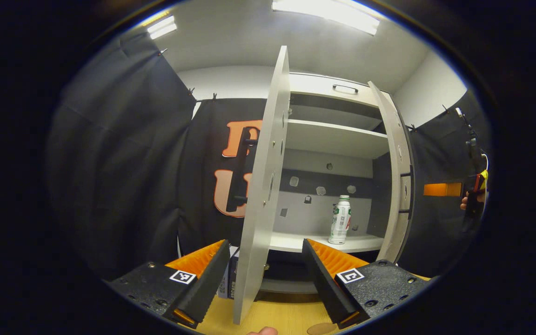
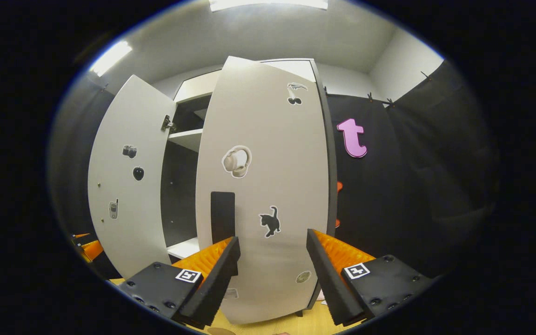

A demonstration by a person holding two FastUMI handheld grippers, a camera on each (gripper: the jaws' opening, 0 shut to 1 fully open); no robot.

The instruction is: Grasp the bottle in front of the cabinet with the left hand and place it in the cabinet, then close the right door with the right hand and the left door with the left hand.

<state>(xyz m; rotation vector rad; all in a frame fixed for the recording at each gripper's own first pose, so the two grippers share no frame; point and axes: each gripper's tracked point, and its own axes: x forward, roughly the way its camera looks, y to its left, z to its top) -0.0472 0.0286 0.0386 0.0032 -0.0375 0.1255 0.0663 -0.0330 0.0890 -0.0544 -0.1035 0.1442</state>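
Note:
A white bottle [image 1: 340, 219] with a green label stands upright on the lower shelf [image 1: 291, 241] inside the white cabinet [image 1: 333, 137]. The left door [image 1: 263, 186] stands wide open, edge-on to me, its lower edge between the fingers of my open left gripper [image 1: 264, 244]. The right door [image 1: 396, 177] is part open. In the right gripper view the right door's [image 2: 268, 177] outer face, with stickers and a black handle [image 2: 223, 216], stands close ahead of my open right gripper [image 2: 272, 237], which holds nothing. The left door [image 2: 126, 186] hangs open at the left.
The cabinet stands on a yellow wooden table [image 1: 277, 316]. Small boxes [image 1: 228, 279] sit behind the left door's foot. A hand holds the right gripper [image 1: 475, 195] at the far right of the left gripper view. Black cloth walls surround the booth.

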